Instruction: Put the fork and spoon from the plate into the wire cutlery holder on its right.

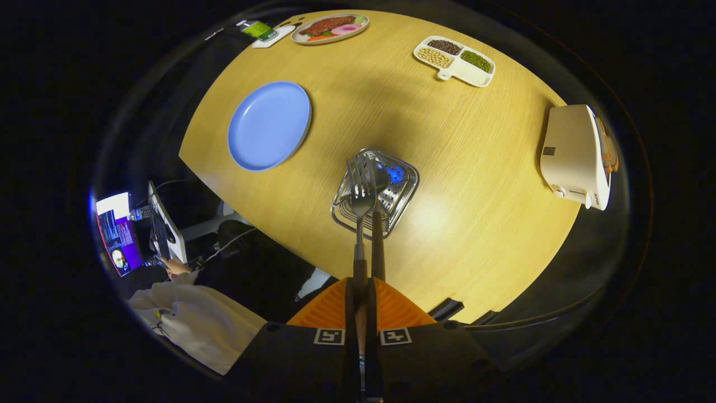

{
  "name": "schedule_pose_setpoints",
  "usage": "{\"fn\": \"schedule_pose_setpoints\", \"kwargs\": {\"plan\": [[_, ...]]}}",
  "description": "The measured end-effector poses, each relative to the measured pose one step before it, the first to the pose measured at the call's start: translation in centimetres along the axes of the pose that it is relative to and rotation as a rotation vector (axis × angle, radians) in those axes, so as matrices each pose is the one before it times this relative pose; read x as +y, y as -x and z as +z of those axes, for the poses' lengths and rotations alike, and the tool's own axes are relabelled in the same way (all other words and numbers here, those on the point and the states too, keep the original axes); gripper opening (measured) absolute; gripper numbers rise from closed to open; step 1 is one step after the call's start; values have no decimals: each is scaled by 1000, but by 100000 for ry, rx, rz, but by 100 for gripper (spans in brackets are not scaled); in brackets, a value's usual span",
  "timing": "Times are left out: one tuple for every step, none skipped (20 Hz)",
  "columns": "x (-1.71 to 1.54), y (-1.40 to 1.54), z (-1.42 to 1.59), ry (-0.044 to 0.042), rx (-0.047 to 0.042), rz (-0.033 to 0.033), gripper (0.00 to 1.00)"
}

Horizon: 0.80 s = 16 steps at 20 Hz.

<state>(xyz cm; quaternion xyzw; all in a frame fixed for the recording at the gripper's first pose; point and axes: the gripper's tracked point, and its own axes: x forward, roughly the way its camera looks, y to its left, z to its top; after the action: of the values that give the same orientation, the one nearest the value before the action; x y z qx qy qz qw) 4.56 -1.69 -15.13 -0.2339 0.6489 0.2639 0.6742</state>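
My gripper (366, 284) is shut on the handles of a silver fork (361, 197) and a spoon (380, 178), which both stick straight out ahead of the orange fingers (330, 308). I am looking down from high above the round wooden table (475, 184). The fork's tines and the spoon's bowl hang right over the open top of the square wire cutlery holder (410, 176). How far above it they are I cannot tell. The blue plate (268, 125) lies bare to the holder's left.
A white toaster (573, 155) stands at the table's right edge. A divided white tray of beans (454, 60) and a plate of food (330, 28) sit at the far side. Beyond the table's near-left edge, a person's white sleeve (190, 316) rests by a monitor (114, 232).
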Motion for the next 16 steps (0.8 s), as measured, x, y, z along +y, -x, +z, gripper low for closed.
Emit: {"fn": "schedule_pose_setpoints", "kwargs": {"plan": [[-781,-69,20,1422,3413,-1415,8],[-462,-123,56,674,3435,-868,8],[-310,-171,87,208,2948,-19,8],[-178,-190,168,232,2695,427,9],[-258,-160,199,442,2176,-69,9],[-190,-148,334,393,1964,-150,9],[-35,-88,301,345,1788,355,9],[-54,-148,258,417,1832,339,9],[25,-122,260,587,1836,105,9],[-47,-149,88,711,2039,217,9],[257,-251,164,1038,1678,42,9],[53,-15,194,932,995,-79,11],[19,-23,308,396,68,-246,11],[68,-17,316,-196,-392,28,11],[-19,12,341,-383,-759,192,13],[152,128,139,-330,-617,506,13]]}}
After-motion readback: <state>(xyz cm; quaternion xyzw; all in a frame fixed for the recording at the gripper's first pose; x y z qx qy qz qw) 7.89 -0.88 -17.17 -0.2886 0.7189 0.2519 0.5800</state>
